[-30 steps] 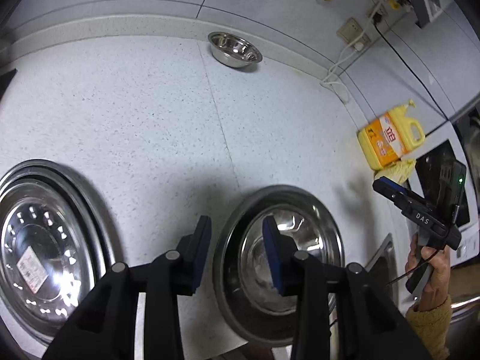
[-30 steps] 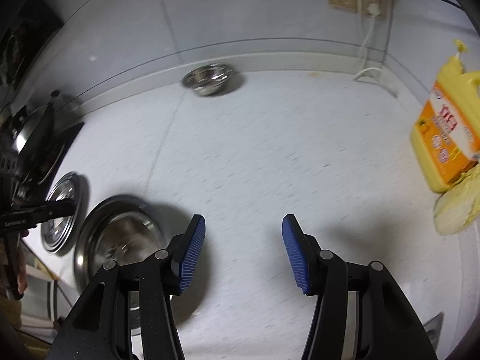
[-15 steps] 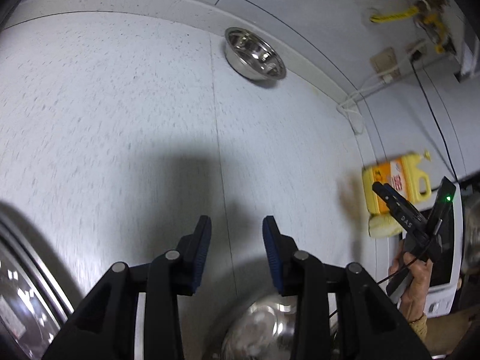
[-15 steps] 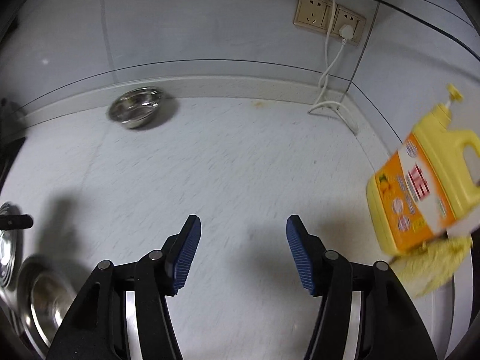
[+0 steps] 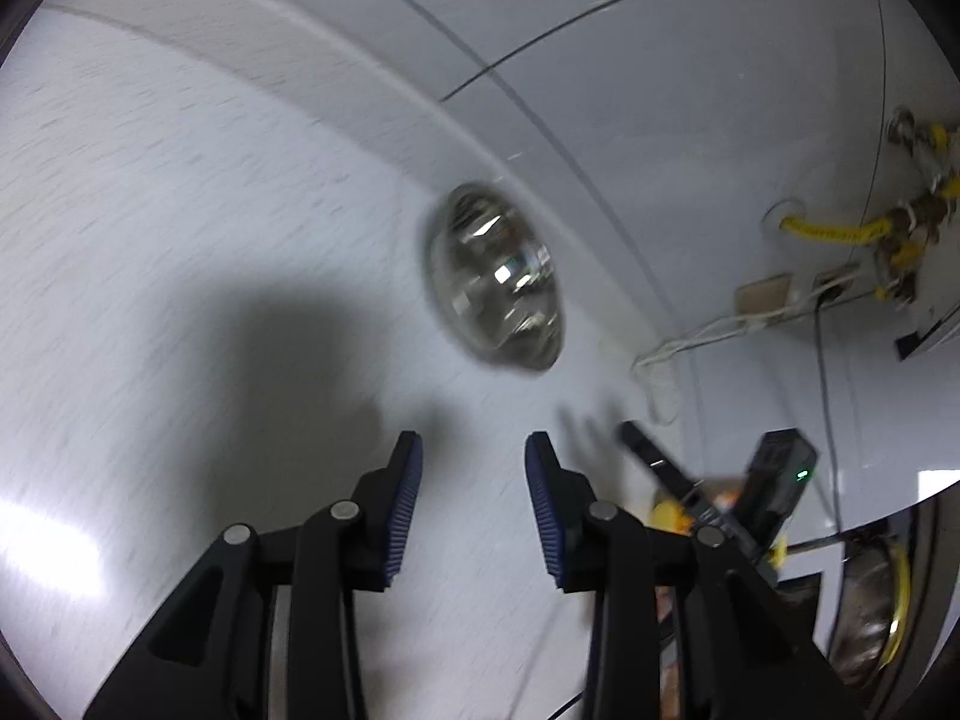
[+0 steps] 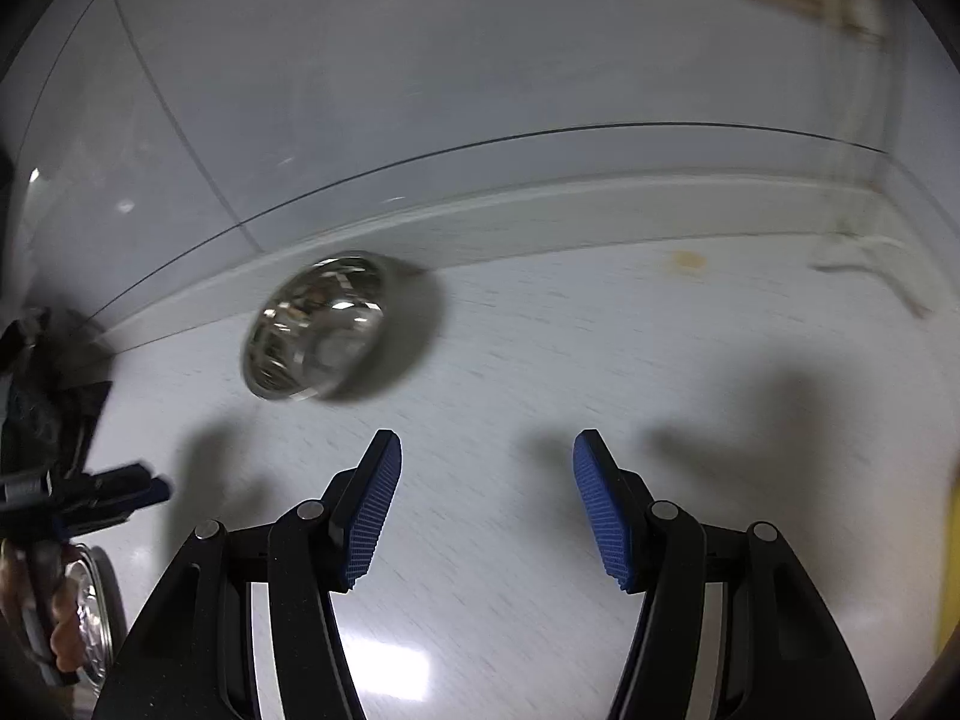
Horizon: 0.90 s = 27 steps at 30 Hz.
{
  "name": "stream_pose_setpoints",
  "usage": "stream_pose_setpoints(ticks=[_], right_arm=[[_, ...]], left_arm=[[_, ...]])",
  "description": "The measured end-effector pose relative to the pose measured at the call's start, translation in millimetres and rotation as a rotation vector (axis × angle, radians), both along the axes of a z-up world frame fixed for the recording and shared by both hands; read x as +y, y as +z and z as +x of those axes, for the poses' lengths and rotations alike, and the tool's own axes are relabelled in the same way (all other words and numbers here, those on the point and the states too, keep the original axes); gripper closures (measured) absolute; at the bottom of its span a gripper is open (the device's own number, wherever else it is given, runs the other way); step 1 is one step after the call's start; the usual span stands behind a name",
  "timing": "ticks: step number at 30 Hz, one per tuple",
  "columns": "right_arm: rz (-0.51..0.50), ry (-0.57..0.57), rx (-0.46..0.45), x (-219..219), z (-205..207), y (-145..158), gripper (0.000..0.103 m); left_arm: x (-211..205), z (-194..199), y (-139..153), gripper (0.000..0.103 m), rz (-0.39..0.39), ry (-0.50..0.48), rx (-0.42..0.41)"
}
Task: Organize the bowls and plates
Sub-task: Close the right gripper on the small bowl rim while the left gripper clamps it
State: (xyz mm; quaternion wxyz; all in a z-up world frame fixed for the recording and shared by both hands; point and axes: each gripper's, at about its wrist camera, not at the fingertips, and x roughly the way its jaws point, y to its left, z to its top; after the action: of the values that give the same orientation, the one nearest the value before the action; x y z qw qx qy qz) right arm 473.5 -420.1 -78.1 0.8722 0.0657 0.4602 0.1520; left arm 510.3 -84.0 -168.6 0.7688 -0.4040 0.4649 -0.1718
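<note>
Left gripper (image 5: 474,501): I see its jaws parted, nothing between them.
Right gripper (image 6: 486,504): jaws have just been opening, wider apart, nothing between them.
Counter (image 6: 600,372): bare under both.
Plate (image 6: 96,618): at my lower-left edge (mostly cut off).
Bowl (image 5: 495,276): ahead by the back wall, untouched, blurred.

On the speckled counter (image 6: 600,360) stands 1 small steel bowl (image 5: 495,279), blurred, near the back edge. 1 larger steel dish (image 6: 90,612) shows only in part at the lower left of the right wrist view. 2 grippers are in view: the left gripper (image 5: 474,510) and the right gripper (image 6: 486,507), each with 2 blue-padded fingers. 2 wall sockets (image 5: 798,291) sit on the wall, with 1 yellow hose (image 5: 831,231) beside them.
</note>
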Motion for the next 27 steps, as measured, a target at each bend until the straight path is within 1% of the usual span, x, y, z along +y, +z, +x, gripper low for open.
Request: stream_pose_setpoints(ticks=[2,5,8,10,14,17,19,21,22,24,26,27], right_arm=[[0.033,0.035,0.004,13.9,11.6,-5.3,0.048],[0.053,0.051,0.003,27.2,25.1,-12.0,0.048],[0.077,0.067,0.001,35.9,34.4,-17.3,0.048],[0.085,0.077,0.001,41.0,39.4,-21.2,0.048],[0.13,0.083,0.012,47.1,48.0,-29.8,0.048],[0.108,0.099,0.02,55.6,53.6,-35.6,0.049],[0.115,0.105,0.013,58.7,54.5,-36.4,0.056],[0.128,0.116,0.015,62.5,56.6,-36.8,0.065],[0.134,0.124,0.017,63.8,56.1,-36.8,0.067],[0.134,0.145,0.019,68.0,55.8,-36.1,0.075],[0.13,0.154,0.012,71.3,55.2,-36.6,0.079],[0.129,0.157,0.009,72.3,54.4,-36.9,0.08]], left_arm=[[-0.7,14.5,0.0,0.069,0.001,0.008,-0.014],[-3.6,37.1,-0.9,0.069,0.055,0.028,-0.028],[-4.1,54.7,-7.3,0.069,0.084,0.036,-0.026],[-8.6,65.7,-11.9,0.069,0.113,0.029,-0.022],[-17.3,85.1,-17.7,0.069,0.138,-0.005,0.0],[-24.1,91.7,-21.5,0.069,0.152,-0.021,0.013],[-26.6,94.9,-25.1,0.069,0.144,-0.026,0.03],[-28.9,98.8,-27.6,0.069,0.144,-0.022,0.042],[-29.4,99.7,-28.5,0.069,0.144,-0.02,0.044],[-31.8,101.3,-31.4,0.069,0.133,-0.02,0.051],[-35.3,105.4,-33.4,0.069,0.113,-0.021,0.059],[-36.1,105.9,-34.1,0.071,0.097,-0.021,0.056]])
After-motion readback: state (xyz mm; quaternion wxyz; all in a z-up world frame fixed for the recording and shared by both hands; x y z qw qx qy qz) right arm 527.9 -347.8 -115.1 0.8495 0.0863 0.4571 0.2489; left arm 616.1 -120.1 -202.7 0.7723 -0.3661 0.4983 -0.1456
